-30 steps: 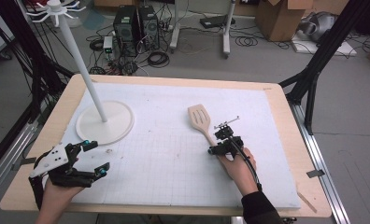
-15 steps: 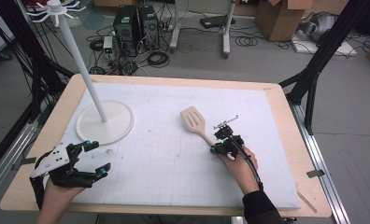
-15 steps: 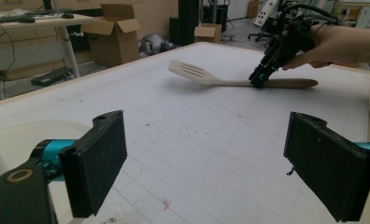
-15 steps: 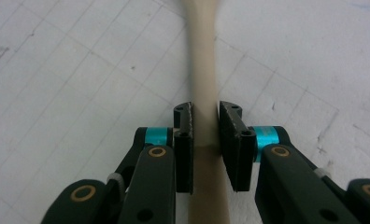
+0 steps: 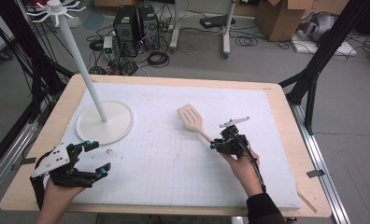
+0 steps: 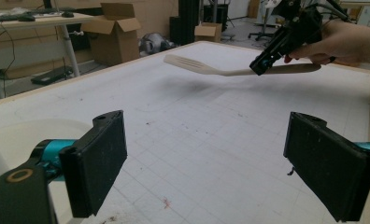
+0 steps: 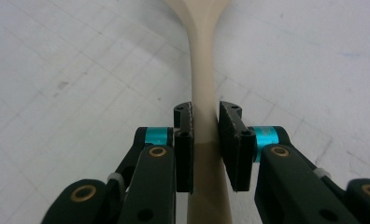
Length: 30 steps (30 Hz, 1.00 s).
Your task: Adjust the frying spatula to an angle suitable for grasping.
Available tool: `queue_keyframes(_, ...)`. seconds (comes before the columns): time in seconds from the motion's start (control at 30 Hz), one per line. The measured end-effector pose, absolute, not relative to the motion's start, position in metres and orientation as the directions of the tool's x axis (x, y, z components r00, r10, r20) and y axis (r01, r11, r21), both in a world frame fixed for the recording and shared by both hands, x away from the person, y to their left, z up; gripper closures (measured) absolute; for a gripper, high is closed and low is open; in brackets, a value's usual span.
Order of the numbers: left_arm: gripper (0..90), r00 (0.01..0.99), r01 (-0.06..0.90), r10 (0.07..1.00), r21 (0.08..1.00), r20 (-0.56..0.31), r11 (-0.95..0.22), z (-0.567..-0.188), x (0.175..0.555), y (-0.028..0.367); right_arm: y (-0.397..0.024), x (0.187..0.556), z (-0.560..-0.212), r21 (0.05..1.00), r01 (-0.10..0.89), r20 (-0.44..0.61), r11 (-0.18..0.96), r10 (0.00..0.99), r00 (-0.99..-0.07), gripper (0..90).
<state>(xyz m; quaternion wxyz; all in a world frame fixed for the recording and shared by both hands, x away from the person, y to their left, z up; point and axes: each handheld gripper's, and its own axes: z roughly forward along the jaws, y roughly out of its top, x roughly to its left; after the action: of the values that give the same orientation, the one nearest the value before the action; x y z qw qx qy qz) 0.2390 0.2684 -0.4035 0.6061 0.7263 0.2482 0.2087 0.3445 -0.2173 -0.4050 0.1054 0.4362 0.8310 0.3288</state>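
Observation:
A pale wooden slotted spatula (image 5: 192,119) is held off the white mat, blade pointing toward the far left. My right gripper (image 5: 215,143) is shut on its handle (image 7: 204,93), jaws pressed on both sides. From the left gripper view the spatula (image 6: 197,65) hangs above the mat with its shadow below. My left gripper (image 5: 98,157) rests at the near left corner of the table, open, nothing between its wide-apart pads (image 6: 99,163).
A white stand with a round base (image 5: 104,122) and a tall pole (image 5: 78,56) topped by hooks stands at the mat's left. The gridded white mat (image 5: 164,158) covers the wooden table (image 5: 286,107). Boxes, cables and computer cases lie on the floor beyond.
The right gripper has carried the spatula a little to the left and toward the table's middle. The left gripper has stayed in place, open.

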Motion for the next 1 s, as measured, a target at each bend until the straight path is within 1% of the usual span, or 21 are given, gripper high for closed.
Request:
queue_keyframes(0.23,13.6,0.789,0.108,0.614,0.984,0.000,-0.139,-0.403,0.239,0.270,-0.211,0.334,-0.399,0.693,0.542,0.096,0.475,0.685,-0.722,76.7)
queue_keyframes(0.27,13.6,0.789,0.108,0.614,0.984,0.000,-0.139,-0.403,0.239,0.270,-0.211,0.334,-0.399,0.693,0.542,0.096,0.475,0.685,-0.722,76.7)
queue_keyframes(0.3,13.6,0.791,0.106,0.612,0.985,0.002,-0.140,-0.403,0.239,0.270,-0.208,0.330,-0.398,0.713,0.488,0.078,0.503,0.635,-0.769,76.7)
queue_keyframes(0.37,13.6,0.791,0.103,0.612,0.985,0.002,-0.138,-0.403,0.239,0.270,-0.206,0.326,-0.397,0.728,0.439,0.068,0.528,0.581,-0.811,76.7)
queue_keyframes(0.43,13.6,0.792,0.103,0.611,0.986,0.001,-0.135,-0.403,0.239,0.270,-0.202,0.322,-0.396,0.737,0.390,0.050,0.552,0.530,-0.846,76.7)
queue_keyframes(0.47,13.6,0.792,0.103,0.611,0.986,0.001,-0.135,-0.403,0.239,0.270,-0.202,0.322,-0.396,0.737,0.390,0.050,0.552,0.530,-0.846,76.7)
queue_keyframes(0.5,13.6,0.794,0.097,0.608,0.986,0.004,-0.134,-0.402,0.238,0.270,-0.199,0.318,-0.396,0.742,0.350,0.046,0.571,0.478,-0.877,76.6)
queue_keyframes(0.57,13.6,0.798,0.094,0.603,0.987,0.006,-0.134,-0.402,0.238,0.270,-0.195,0.315,-0.398,0.742,0.308,0.037,0.595,0.423,-0.906,76.6)
queue_keyframes(0.67,13.6,0.799,0.094,0.602,0.987,0.005,-0.133,-0.402,0.238,0.270,-0.190,0.312,-0.401,0.735,0.257,0.020,0.627,0.360,-0.933,76.6)
queue_keyframes(0.83,13.6,0.802,0.096,0.597,0.986,0.004,-0.136,-0.403,0.238,0.269,-0.180,0.307,-0.406,0.727,0.198,0.027,0.658,0.260,-0.965,76.6)
queue_keyframes(1.0,13.6,0.804,0.097,0.595,0.986,0.004,-0.138,-0.403,0.238,0.268,-0.165,0.303,-0.414,0.704,0.151,0.022,0.694,0.191,-0.981,76.6)
